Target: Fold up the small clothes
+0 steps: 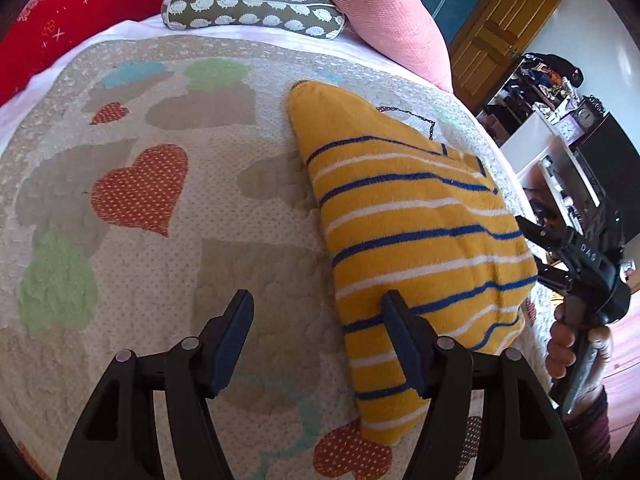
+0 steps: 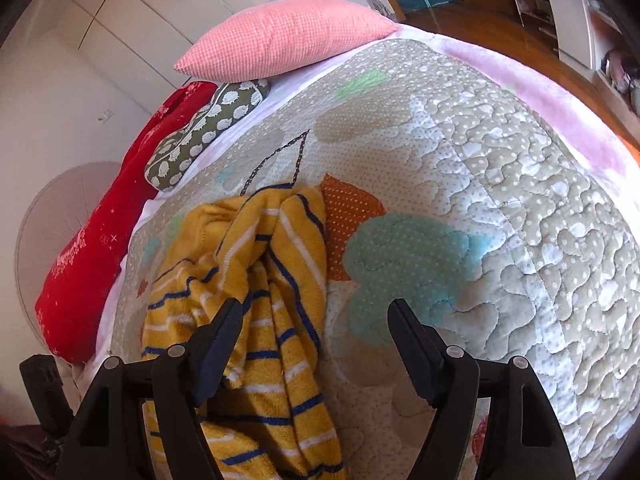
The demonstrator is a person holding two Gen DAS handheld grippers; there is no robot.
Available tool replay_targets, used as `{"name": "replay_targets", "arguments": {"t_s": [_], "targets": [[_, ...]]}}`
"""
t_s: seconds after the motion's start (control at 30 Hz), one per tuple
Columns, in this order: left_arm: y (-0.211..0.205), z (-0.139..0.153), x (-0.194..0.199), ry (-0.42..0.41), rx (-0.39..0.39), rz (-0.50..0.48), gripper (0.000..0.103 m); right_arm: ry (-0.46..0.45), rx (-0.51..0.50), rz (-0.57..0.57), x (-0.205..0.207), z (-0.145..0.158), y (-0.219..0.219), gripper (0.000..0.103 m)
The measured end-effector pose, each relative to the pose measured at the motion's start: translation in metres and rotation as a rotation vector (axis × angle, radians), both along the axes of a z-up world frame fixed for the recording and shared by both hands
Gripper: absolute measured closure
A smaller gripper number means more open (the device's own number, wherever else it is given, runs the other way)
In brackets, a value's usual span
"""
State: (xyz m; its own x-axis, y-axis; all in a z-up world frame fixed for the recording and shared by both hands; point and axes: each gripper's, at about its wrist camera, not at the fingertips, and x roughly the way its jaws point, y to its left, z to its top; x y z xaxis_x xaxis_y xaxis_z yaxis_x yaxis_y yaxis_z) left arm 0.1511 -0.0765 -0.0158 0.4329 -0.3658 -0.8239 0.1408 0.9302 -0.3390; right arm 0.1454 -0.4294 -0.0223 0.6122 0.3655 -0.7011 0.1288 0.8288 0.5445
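Holding a hand-held gripper in each hand, I look down over a bed covered by a quilt [image 1: 132, 280] with hearts and coloured patches. My left hand-held gripper [image 1: 318, 344] stands open with nothing between its pads; its right finger overlaps the near edge of the yellow striped garment [image 1: 412, 220], though I cannot tell whether it touches the cloth, and its left finger is over bare quilt. In that view the garment stretches away ahead and to the right of this gripper, folded into a long wedge with blue and white stripes. My right hand-held gripper [image 2: 316, 344] is open too, its pads pressing on nothing; the garment [image 2: 276, 280] lies bunched and rumpled below and ahead of its left finger, with part of the cloth in the gap, while its right finger hangs over the quilt [image 2: 520, 200] near a pale blue patch. In the left wrist view, the right hand-held gripper [image 1: 532, 232] shows at the far right edge just beside the garment, with my hand [image 1: 568, 340] on its handle. Beyond the garment, at the head of the bed, lie a pink pillow [image 1: 384, 20], an olive patterned bolster [image 1: 252, 10] and a red cushion [image 1: 80, 28].
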Motion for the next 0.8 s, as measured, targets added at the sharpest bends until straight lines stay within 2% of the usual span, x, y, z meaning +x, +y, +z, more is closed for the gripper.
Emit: {"name": "replay_targets", "arguments": {"t_s": [0.13, 0.2, 0.3, 0.37, 0.4, 0.43, 0.47, 0.57, 0.6, 0.63, 0.67, 0.7, 0.73, 0.8], "targets": [[0.000, -0.011, 0.021, 0.046, -0.148, -0.048, 0.033, 0.037, 0.094, -0.004, 0.012, -0.021, -0.009, 0.020], [-0.002, -0.017, 0.034, 0.075, -0.230, -0.075, 0.032, 0.014, 0.157, -0.003, 0.016, -0.023, -0.010, 0.012], [-0.011, -0.024, 0.050, 0.101, -0.289, -0.111, 0.029, 0.011, 0.315, 0.041, 0.027, -0.027, -0.007, 0.012], [-0.020, -0.027, 0.061, 0.107, -0.297, -0.135, 0.026, 0.029, 0.401, 0.078, 0.037, -0.032, 0.000, 0.012], [-0.026, -0.029, 0.067, 0.113, -0.309, -0.145, 0.024, 0.038, 0.402, 0.090, 0.042, -0.033, 0.006, 0.012], [-0.032, -0.032, 0.073, 0.121, -0.318, -0.153, 0.017, 0.045, 0.374, 0.094, 0.048, -0.033, 0.012, 0.012], [-0.038, -0.035, 0.077, 0.128, -0.318, -0.150, 0.015, 0.046, 0.341, 0.097, 0.053, -0.032, 0.019, 0.012], [-0.051, -0.039, 0.080, 0.141, -0.286, -0.117, 0.018, 0.044, 0.236, 0.113, 0.065, -0.027, 0.039, 0.012], [-0.053, -0.035, 0.078, 0.137, -0.265, -0.116, 0.025, 0.047, 0.188, 0.125, 0.067, -0.026, 0.045, 0.028], [-0.056, -0.030, 0.074, 0.127, -0.240, -0.123, 0.043, 0.053, 0.167, 0.143, 0.067, -0.025, 0.052, 0.042], [-0.056, -0.022, 0.070, 0.109, -0.214, -0.129, 0.053, 0.059, 0.159, 0.139, 0.065, -0.023, 0.057, 0.051], [-0.055, -0.014, 0.064, 0.092, -0.191, -0.135, 0.057, 0.047, 0.136, 0.129, 0.061, -0.018, 0.061, 0.059], [-0.055, -0.006, 0.060, 0.079, -0.172, -0.139, 0.062, 0.034, 0.113, 0.138, 0.058, -0.011, 0.066, 0.063], [-0.050, 0.011, 0.046, 0.044, -0.137, -0.142, 0.063, 0.010, 0.092, 0.155, 0.049, 0.003, 0.075, 0.067]]}}
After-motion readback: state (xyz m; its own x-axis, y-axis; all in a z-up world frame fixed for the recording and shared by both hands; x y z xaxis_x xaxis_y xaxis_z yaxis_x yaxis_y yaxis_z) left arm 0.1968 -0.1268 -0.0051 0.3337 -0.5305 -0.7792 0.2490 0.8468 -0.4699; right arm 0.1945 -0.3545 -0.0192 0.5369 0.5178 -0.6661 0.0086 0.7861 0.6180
